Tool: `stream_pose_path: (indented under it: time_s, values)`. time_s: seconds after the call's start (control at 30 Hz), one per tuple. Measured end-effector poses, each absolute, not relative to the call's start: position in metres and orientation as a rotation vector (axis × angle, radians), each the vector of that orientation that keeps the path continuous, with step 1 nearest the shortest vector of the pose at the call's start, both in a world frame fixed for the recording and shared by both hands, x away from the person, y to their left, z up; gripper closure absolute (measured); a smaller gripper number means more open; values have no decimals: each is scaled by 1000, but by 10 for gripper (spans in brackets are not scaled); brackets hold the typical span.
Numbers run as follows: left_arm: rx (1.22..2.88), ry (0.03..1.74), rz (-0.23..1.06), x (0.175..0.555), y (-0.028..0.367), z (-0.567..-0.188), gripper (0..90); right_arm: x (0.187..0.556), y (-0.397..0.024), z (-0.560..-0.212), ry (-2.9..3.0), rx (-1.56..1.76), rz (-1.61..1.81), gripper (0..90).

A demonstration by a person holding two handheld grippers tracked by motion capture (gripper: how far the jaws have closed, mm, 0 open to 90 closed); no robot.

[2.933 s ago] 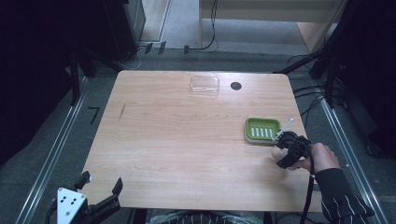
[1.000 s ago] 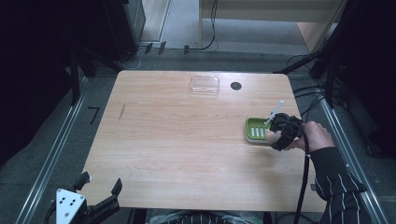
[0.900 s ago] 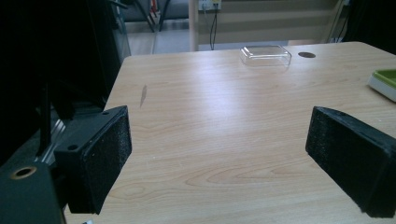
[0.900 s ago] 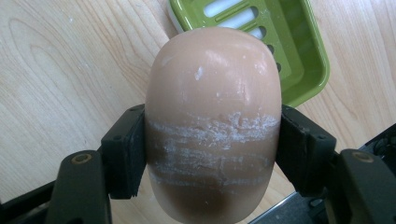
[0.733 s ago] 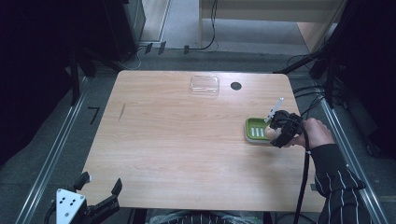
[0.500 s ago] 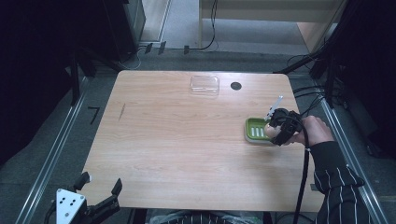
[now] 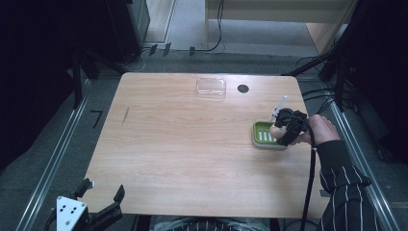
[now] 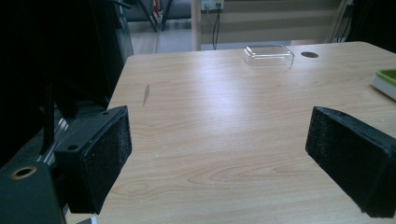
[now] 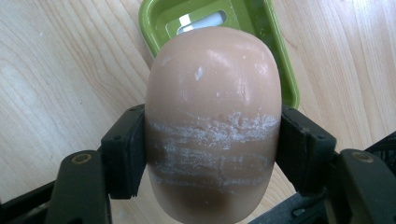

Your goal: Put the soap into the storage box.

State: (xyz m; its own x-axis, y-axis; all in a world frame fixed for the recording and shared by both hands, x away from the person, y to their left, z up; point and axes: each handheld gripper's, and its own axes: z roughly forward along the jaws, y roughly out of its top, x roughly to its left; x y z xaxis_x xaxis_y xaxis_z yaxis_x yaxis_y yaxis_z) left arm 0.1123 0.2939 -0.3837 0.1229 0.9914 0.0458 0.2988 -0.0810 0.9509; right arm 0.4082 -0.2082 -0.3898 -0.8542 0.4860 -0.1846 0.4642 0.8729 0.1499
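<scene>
Soap [image 9: 212,121] sat clamped between the jaws of the right gripper [image 9: 212,154], both pads pressed against its sides. The bar was a rounded, peach-coloured oval, with whitish scuffed bands across its middle where the pads met it. It was held above the near edge of a green dish [image 9: 275,51], apart from the tray, with white slots of the dish floor visible past the bar's far end. From above, the right gripper [image 7: 284,131] was over the dish [image 7: 262,137] near the right edge of the table [image 7: 192,154], a hand [image 7: 320,131] in a striped sleeve behind it and a cable trailing back toward the person.

The left gripper [image 7: 91,211] rested at the near left corner of the table, jaws spread wide with nothing between them; its own view showed bare wood between the pads.

Farther off, a clear lid [image 7: 210,87] lay by the far edge, just beside a dark hole [image 7: 243,88] in the tabletop.
</scene>
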Motion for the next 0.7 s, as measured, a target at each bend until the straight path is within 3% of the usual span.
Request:
stream_pose_path:
  time_s: [0.7]
  values:
    - [1516, 1334, 1024, 105, 296, -384, 72, 424, -195, -397, 2843, 642, 126, 337]
